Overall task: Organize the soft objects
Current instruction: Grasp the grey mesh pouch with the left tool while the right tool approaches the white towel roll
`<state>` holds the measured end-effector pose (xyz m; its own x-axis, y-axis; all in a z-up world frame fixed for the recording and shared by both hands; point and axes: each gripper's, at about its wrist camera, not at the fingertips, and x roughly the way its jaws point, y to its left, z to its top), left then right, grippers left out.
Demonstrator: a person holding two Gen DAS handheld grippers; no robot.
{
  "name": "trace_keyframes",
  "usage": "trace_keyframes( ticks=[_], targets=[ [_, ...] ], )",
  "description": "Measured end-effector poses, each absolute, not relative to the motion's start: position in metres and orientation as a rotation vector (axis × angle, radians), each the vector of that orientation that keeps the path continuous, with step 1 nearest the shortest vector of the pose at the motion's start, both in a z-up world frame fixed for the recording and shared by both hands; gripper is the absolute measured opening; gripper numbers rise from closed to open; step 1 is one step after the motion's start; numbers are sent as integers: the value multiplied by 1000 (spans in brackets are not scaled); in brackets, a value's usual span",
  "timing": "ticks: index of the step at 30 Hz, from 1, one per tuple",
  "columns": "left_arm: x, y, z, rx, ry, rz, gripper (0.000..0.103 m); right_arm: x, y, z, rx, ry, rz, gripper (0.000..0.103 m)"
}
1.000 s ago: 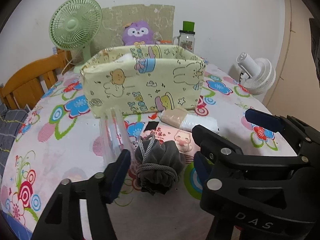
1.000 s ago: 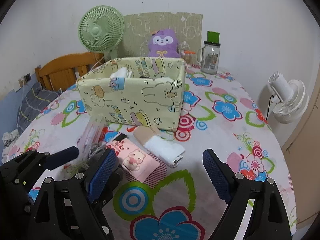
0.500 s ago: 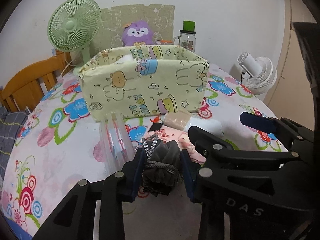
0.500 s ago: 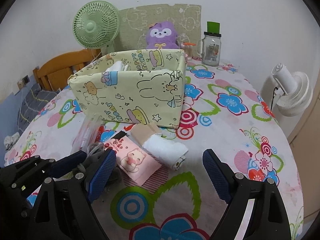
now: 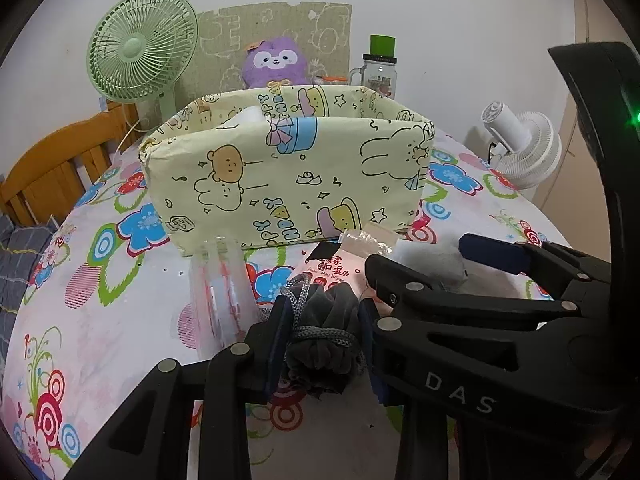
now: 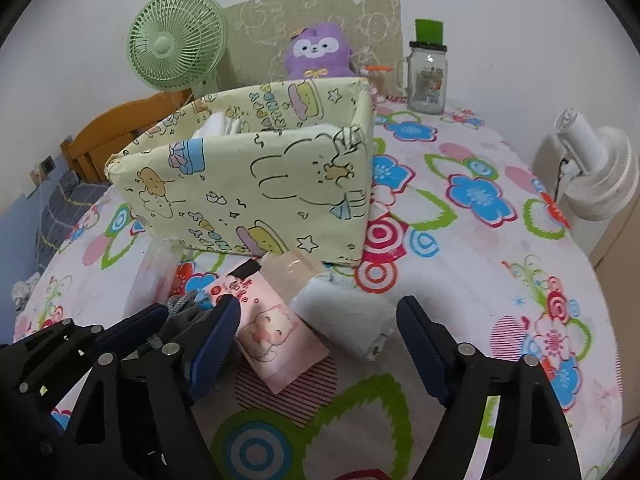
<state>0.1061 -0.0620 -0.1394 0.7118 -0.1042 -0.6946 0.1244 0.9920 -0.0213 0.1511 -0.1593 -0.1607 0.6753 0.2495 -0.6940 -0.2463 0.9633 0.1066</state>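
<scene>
On the flowered tablecloth, my left gripper (image 5: 323, 344) is shut on a grey drawstring pouch (image 5: 332, 308), its pads squeezing both sides. The pouch (image 6: 180, 312) also shows at lower left in the right wrist view. My right gripper (image 6: 318, 312) is wide and its jaws are closing. A pink wipes pack (image 6: 276, 328) and a white rolled cloth (image 6: 344, 316) lie between its fingers, not pressed. A beige packet (image 6: 296, 268) lies just behind them. The yellow cartoon-print fabric box (image 5: 288, 176) stands beyond, with something white inside.
A clear plastic pack (image 5: 220, 292) lies left of the pouch. Behind the box stand a green fan (image 5: 140, 52), a purple plush (image 5: 276, 60) and a green-lidded jar (image 5: 380, 68). A white fan (image 5: 524, 148) is off the right edge and a wooden frame (image 5: 52, 168) off the left.
My left gripper closed onto the grey pouch and stayed put. The right gripper moved forward and lower toward the pink pack and white roll, its jaws narrowing a little.
</scene>
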Motion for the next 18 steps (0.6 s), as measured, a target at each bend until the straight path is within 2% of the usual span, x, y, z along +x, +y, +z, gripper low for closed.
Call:
trace_keyframes(
  ticks=[7, 9, 14, 18],
  targets=[
    [99, -61, -139, 34, 777, -123, 34, 146, -157, -161, 2, 780, 304, 80],
    [95, -61, -138, 46, 780, -123, 34, 143, -153, -160, -14, 780, 310, 74],
    [83, -54, -138, 59, 786, -116, 34, 137, -145, -160, -29, 790, 325, 65],
    [79, -43, -138, 48, 790, -101, 34, 129, -135, -157, -70, 775, 336, 64]
  ],
)
